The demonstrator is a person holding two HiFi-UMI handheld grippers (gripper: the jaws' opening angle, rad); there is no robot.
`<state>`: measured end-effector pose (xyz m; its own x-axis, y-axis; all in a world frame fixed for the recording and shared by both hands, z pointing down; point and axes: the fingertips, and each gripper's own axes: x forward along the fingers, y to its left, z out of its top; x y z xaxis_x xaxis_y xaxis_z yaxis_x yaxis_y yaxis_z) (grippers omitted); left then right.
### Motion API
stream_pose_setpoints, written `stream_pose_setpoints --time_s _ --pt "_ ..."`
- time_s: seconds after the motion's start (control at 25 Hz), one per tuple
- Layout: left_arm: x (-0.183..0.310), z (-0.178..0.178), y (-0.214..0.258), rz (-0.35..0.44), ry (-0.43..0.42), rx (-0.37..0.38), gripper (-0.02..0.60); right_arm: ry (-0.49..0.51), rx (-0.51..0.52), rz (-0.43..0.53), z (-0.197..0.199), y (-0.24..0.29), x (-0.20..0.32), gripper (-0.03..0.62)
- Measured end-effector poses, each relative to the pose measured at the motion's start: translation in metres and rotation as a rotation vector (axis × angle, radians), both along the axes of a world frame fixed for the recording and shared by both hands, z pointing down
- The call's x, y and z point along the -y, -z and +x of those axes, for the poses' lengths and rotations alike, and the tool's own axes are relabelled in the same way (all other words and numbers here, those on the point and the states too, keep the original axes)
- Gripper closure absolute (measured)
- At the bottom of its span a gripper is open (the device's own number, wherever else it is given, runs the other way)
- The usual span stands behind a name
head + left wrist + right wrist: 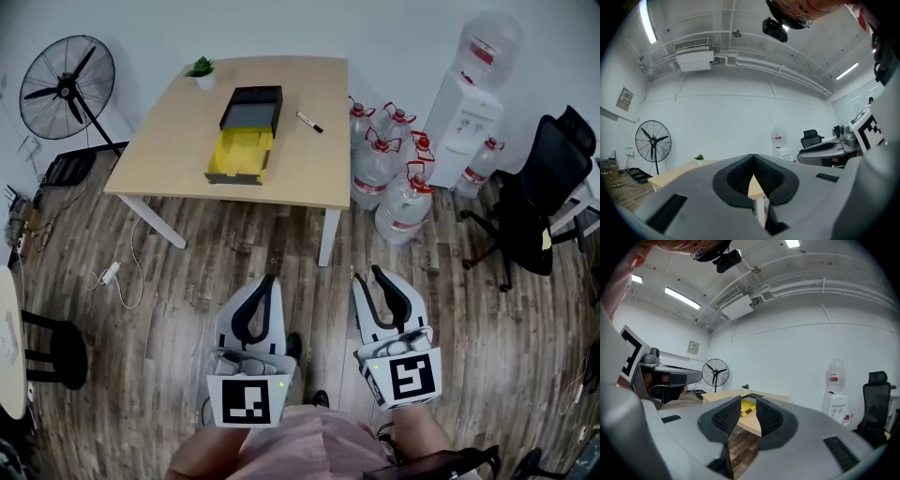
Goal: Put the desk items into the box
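I see a pale, flat wooden table (178,122), plank floor (187,281) open between it and me. On it sits a rectangular black box (246,141), yellow inside, near the front edge. My left gripper (273,279) is pinched closed and empty. My right gripper (366,274) is slightly parted and empty. A slim marker (309,122) lies just right of the box.
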<state>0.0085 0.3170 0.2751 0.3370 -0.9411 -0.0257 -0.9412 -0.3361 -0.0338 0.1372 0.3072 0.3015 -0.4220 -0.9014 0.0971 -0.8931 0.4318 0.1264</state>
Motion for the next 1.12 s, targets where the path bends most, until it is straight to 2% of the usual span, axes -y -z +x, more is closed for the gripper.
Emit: stream_pose_setpoints --time_s 0.2,0.56,0.96,1.12 --pt "0.064 -0.029 0.008 0.004 0.001 -0.010 0.571 -0.010 -0.002 0.000 -0.024 0.008 0.066 0.499" --pt "0.143 -0.063 0.034 0.075 -0.011 -0.039 0.571 -0.024 -0.010 0.084 -0.055 0.041 0.150 0.511" --pt "0.188 -0.058 0.029 0.064 -0.054 -0.037 0.571 -0.059 -0.025 0.091 -0.053 0.044 0.190 0.513" --pt "0.205 -0.047 0.018 0.025 -0.075 -0.027 0.571 -0.081 -0.021 0.070 -0.041 0.036 0.205 0.513"
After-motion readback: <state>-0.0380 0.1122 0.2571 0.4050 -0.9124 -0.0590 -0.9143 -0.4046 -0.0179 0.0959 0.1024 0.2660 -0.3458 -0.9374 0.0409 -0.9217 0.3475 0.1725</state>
